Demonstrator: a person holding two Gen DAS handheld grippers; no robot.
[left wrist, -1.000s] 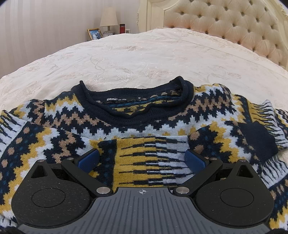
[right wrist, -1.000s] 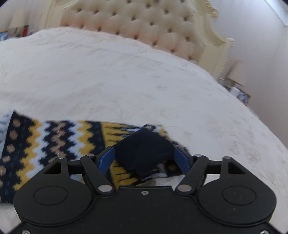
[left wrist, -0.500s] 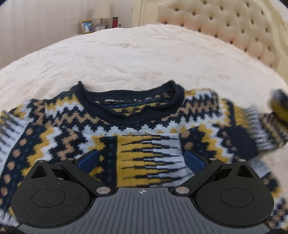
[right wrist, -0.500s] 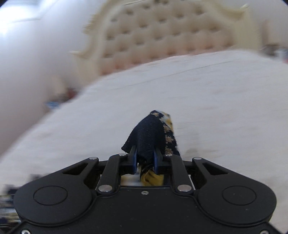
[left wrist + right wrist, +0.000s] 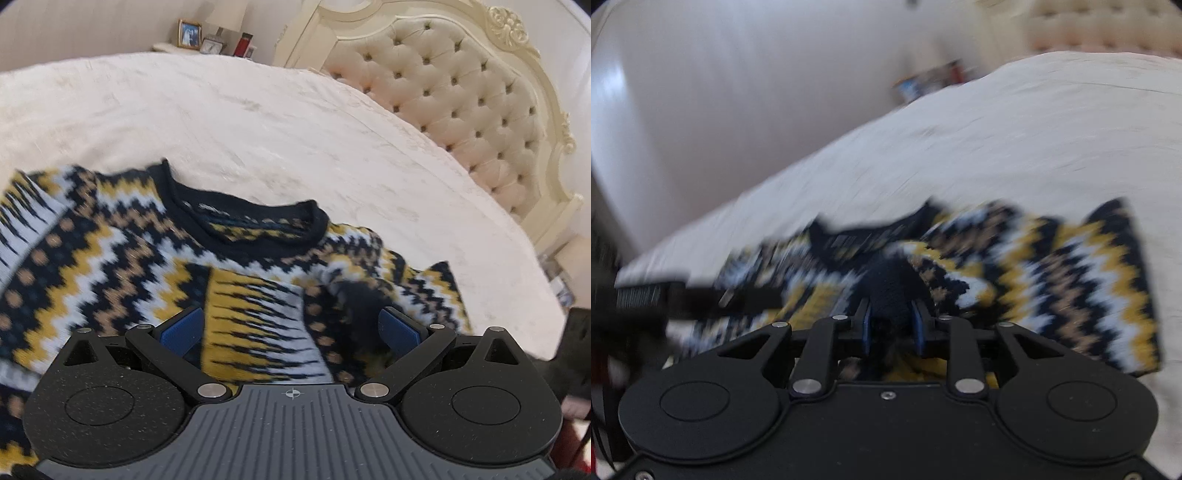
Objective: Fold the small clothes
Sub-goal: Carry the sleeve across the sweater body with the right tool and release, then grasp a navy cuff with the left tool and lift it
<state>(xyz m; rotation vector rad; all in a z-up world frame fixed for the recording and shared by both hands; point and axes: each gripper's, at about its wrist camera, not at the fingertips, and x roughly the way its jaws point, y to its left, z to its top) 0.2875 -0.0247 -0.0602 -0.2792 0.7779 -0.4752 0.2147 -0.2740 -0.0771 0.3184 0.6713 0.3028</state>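
A small knit sweater (image 5: 122, 254) in navy, yellow, white and tan zigzags lies on the cream bedspread (image 5: 240, 122), its navy collar (image 5: 243, 236) facing the headboard. One sleeve is folded across the chest. My left gripper (image 5: 291, 328) is open just above the folded sleeve, blue pads apart. My right gripper (image 5: 891, 325) is shut on the navy cuff (image 5: 888, 284) of the other sleeve and holds it over the sweater's body (image 5: 1071, 273). That cuff shows dark and blurred in the left wrist view (image 5: 360, 299).
A tufted cream headboard (image 5: 461, 96) stands at the far right. A nightstand with a photo frame (image 5: 189, 34) and small items sits beyond the bed. The left gripper's dark body (image 5: 639, 299) shows at the left of the right wrist view.
My right gripper closed on the sleeve cuff, lifted it and swung it in over the sweater's body. My left gripper stayed open and shifted right, turning toward the headboard.
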